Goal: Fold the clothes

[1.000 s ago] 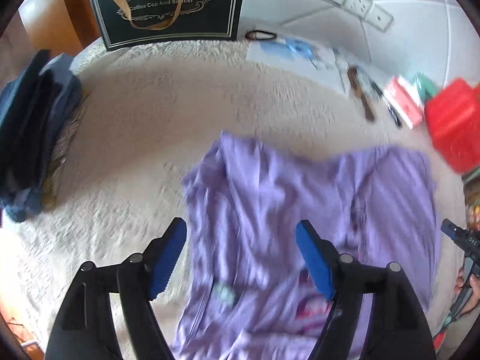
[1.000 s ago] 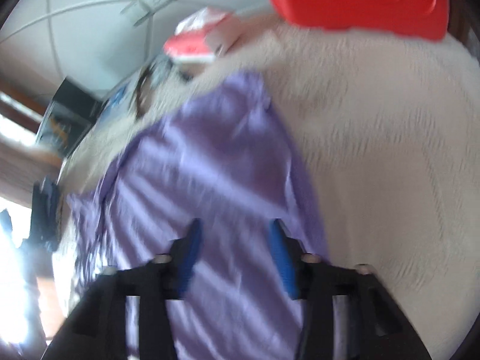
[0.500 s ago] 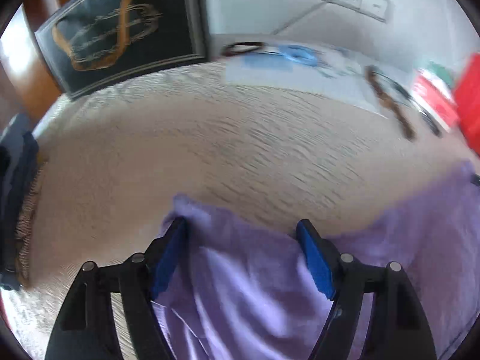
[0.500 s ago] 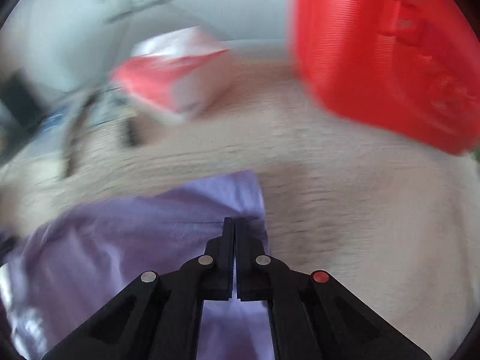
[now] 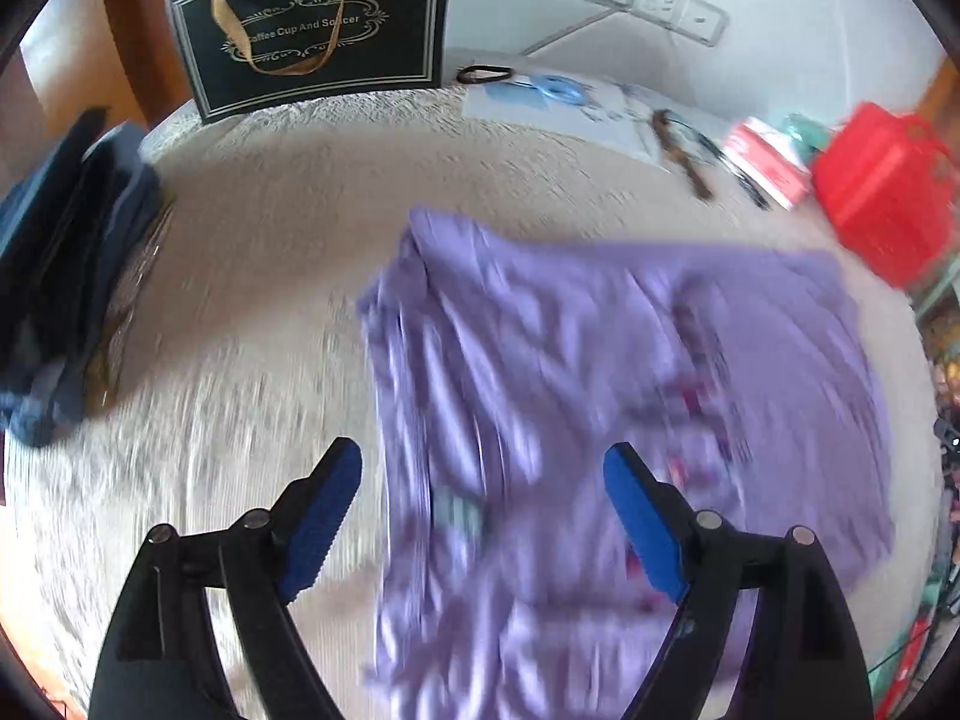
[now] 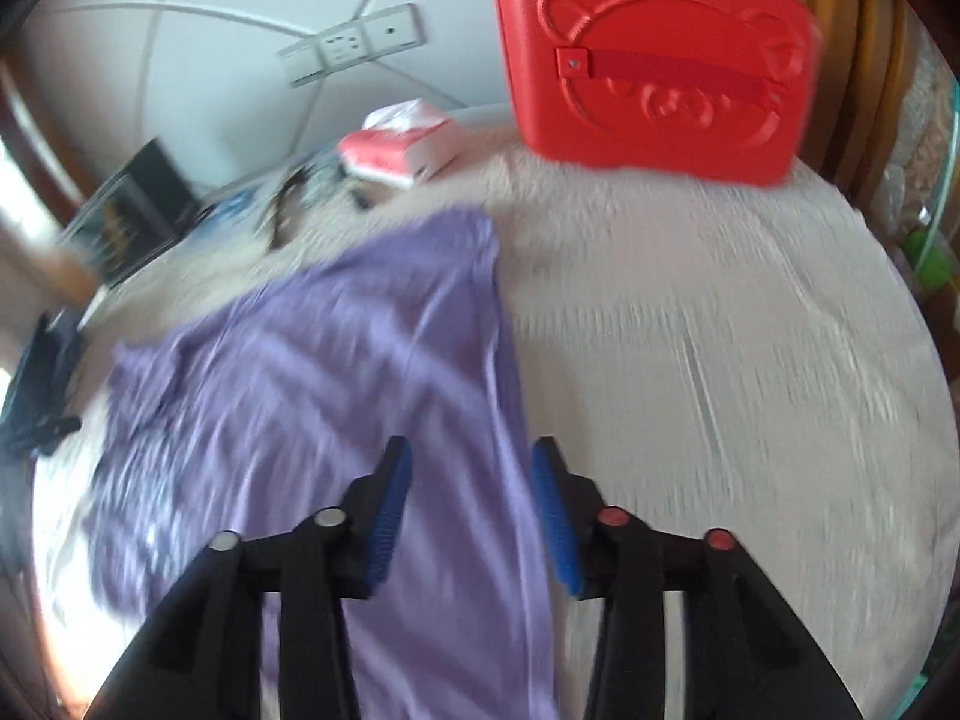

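A lilac shirt (image 5: 600, 372) lies spread and wrinkled on the cream textured bedspread (image 5: 258, 252), with a printed patch showing near its middle. My left gripper (image 5: 483, 468) hovers open above the shirt's near left part, nothing between its blue pads. In the right wrist view the same shirt (image 6: 336, 372) stretches from the middle to the lower left. My right gripper (image 6: 471, 468) is open over the shirt's right edge, holding nothing. Both views are blurred by motion.
A red bear-embossed case (image 6: 648, 66) stands at the far right, with a red-and-white tissue pack (image 6: 399, 144) beside it. A black gift bag (image 5: 312, 24) leans at the back left. Dark blue folded clothes (image 5: 66, 276) sit at the left edge. Papers and small items (image 5: 600, 108) lie along the wall.
Half a second ago my right gripper was shut at the shirt's far corner; now it is open and drawn back. My left gripper has also pulled back from the far edge, still open.
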`<move>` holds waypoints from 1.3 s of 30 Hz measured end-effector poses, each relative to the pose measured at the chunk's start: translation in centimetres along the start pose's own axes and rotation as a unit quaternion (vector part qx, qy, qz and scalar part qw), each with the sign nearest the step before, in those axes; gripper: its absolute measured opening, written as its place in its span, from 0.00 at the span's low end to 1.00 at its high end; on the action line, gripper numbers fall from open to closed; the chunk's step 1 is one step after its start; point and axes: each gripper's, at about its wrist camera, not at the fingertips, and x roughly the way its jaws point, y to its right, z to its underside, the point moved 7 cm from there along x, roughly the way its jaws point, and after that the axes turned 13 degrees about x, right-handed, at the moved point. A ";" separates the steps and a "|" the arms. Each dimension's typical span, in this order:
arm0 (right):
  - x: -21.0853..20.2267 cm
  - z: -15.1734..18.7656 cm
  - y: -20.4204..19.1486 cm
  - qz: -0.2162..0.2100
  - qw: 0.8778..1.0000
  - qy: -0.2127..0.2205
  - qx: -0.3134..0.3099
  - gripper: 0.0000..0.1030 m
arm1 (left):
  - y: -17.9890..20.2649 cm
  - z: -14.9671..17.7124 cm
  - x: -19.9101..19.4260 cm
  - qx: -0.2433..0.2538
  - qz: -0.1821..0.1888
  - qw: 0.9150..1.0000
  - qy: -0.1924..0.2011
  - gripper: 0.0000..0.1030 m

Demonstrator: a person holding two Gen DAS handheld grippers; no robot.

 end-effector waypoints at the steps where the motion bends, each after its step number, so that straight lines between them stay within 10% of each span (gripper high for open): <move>1: -0.6 1.5 0.4 0.000 1.000 0.000 -0.001 0.53 | 0.2 1.5 -0.5 0.004 0.002 1.000 -0.002 0.81; 12: -1.2 13.6 2.9 0.020 1.000 -0.003 -0.019 0.57 | 3.1 12.3 -1.6 0.050 -0.002 0.999 0.014 0.81; 19: 0.1 13.9 3.0 0.040 0.999 0.028 -0.020 0.79 | 3.2 13.6 1.0 0.042 -0.023 0.999 0.012 0.81; 22: 0.1 14.1 4.1 0.031 0.999 0.034 0.001 0.79 | 3.4 13.9 1.5 0.059 -0.046 0.997 0.031 1.00; 32: 1.9 13.1 4.6 0.035 0.998 0.055 -0.009 0.78 | 3.2 14.1 1.6 0.056 -0.045 0.996 0.056 0.99; 34: 2.3 13.5 3.6 0.056 0.996 0.057 -0.047 0.65 | 3.5 14.1 1.3 0.062 -0.041 0.996 0.056 0.86; 36: 2.1 14.0 2.5 0.070 0.993 0.058 -0.076 0.24 | 4.5 14.1 0.7 0.077 -0.027 0.995 0.054 0.54; 37: 2.0 14.2 2.0 0.068 0.993 0.050 -0.079 0.15 | 5.1 14.2 0.3 0.085 -0.019 0.995 0.052 0.31; 39: 1.5 14.1 1.7 0.085 0.992 0.054 -0.080 0.09 | 5.3 14.5 0.0 0.089 -0.017 0.995 0.044 0.19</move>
